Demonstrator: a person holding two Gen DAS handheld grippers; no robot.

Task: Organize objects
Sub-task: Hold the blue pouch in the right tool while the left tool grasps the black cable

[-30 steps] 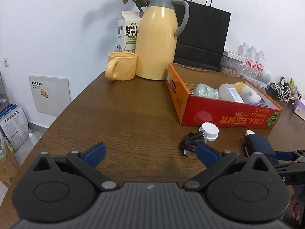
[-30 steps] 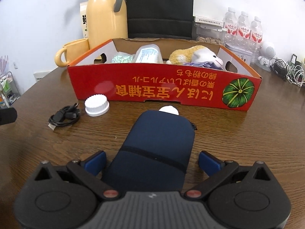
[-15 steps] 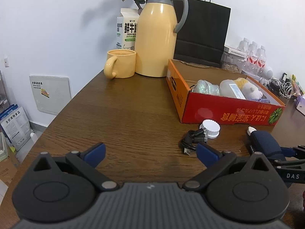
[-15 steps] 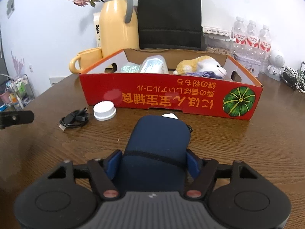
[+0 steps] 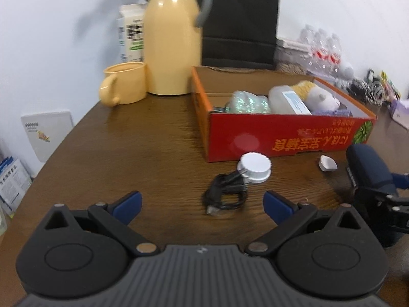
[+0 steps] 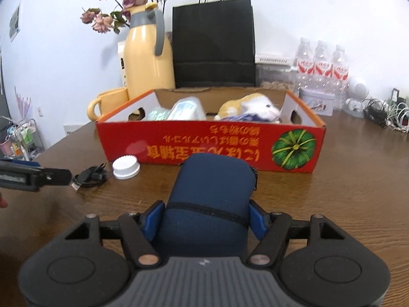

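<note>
With the right tongs [image 6: 204,221] clamped on the blue pouch [image 6: 212,194] just before the red box [image 6: 204,145] and the left tongs [image 5: 202,202] wide near the cable [image 5: 225,194], the soft pouch may slip or catch the box's wall.

Dark blue zipped pouch [image 6: 209,197] raised before the red box [image 6: 204,148]; cable [image 5: 225,194], white cap [image 5: 254,167] beside.

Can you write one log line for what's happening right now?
right gripper: shut on blue pouch | left gripper: open, near black cable | red box: ahead
</note>
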